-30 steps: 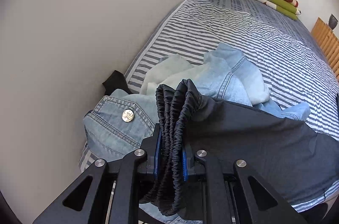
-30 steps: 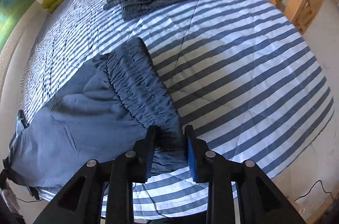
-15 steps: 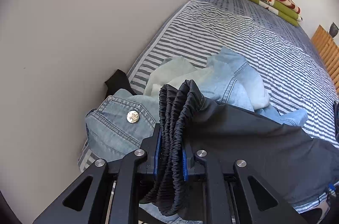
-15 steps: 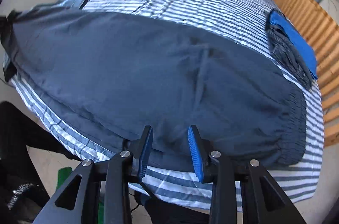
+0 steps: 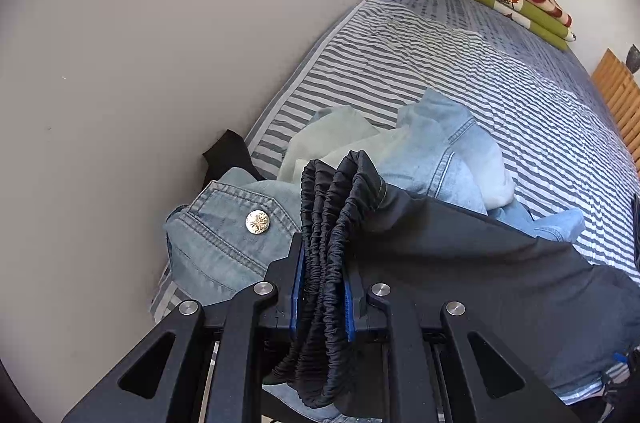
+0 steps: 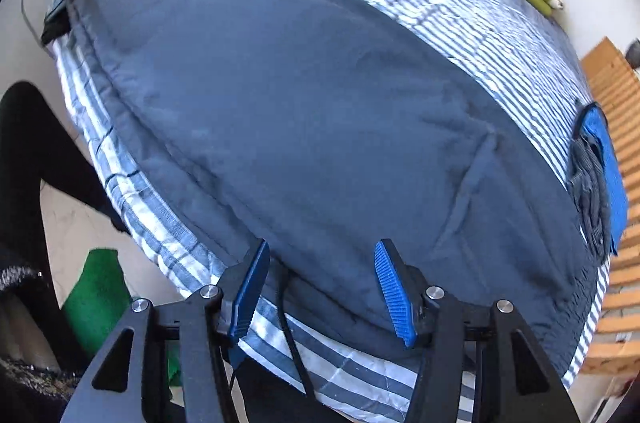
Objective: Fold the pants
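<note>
Now we are working on the next fold of the dark pants (image 6: 320, 127), which are lying spread flat across the striped bed (image 6: 472, 23), and doing it well probably means keeping the gathered waistband (image 5: 332, 235) taut while picking the near edge cleanly, both layers together and no bedsheet with them. Our left gripper (image 5: 322, 293) is clamping the bunched elastic waistband between nearly closed jaws, beside a heap of denim clothes (image 5: 224, 235). Our right gripper (image 6: 318, 289) is hovering over the pants' near edge, its jaws opening and gripping nothing.
</note>
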Tool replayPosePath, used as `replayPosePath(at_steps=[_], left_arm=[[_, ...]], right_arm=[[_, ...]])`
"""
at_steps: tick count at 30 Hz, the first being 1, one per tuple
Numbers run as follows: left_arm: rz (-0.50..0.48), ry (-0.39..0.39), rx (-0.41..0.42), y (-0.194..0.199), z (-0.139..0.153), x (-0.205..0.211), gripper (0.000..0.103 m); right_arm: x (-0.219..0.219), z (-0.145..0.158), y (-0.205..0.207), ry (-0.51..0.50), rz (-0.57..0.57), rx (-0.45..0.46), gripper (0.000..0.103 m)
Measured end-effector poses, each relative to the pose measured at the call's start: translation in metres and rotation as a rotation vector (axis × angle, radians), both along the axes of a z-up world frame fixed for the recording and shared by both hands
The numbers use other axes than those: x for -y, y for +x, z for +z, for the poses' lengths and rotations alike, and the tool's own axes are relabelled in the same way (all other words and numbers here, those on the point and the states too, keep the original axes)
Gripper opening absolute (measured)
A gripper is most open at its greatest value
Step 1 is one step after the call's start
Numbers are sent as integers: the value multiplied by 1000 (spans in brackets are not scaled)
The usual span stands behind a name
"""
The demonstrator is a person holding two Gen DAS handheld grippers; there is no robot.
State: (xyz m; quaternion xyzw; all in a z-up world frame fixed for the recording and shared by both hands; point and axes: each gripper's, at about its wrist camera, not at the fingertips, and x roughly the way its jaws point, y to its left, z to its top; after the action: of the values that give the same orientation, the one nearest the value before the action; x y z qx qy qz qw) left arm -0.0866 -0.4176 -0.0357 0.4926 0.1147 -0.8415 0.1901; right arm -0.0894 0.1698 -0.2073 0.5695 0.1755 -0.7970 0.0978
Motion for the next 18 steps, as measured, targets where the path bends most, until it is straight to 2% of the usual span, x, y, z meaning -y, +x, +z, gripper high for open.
replayPosePath(at_steps=[4, 6, 7, 8, 9, 11, 14, 15, 16, 18], left_arm=[[6, -4, 6, 1, -2, -1, 16], [9, -6, 10, 1, -2, -2, 16], [9, -9, 12, 1, -2, -2, 16], [9, -8, 12, 2, -1, -3, 16], [8, -9, 12, 2, -1, -2, 16], [4, -11, 11, 2, 0, -3, 16], [7, -8, 11, 5, 0, 1, 16], [14, -1, 7, 6, -1, 4, 16], [20, 7, 5, 8, -3, 6, 16], [28, 15, 13, 14, -10, 11, 16]], right_arm=[[13, -7, 0, 68, 67, -12, 50], [12, -11, -4, 59, 55, 5, 28], [9, -11, -6, 43, 46, 19, 22], [7, -11, -7, 46, 35, 16, 7], [6, -8, -6, 62, 31, 7, 3], [6, 1, 2, 64, 35, -27, 3], [-8, 28, 15, -32, 39, -56, 3], [-11, 30, 20, -75, 37, -35, 3], [-10, 25, 21, -87, 45, -9, 3], [3, 0, 24, -17, 83, 47, 3]])
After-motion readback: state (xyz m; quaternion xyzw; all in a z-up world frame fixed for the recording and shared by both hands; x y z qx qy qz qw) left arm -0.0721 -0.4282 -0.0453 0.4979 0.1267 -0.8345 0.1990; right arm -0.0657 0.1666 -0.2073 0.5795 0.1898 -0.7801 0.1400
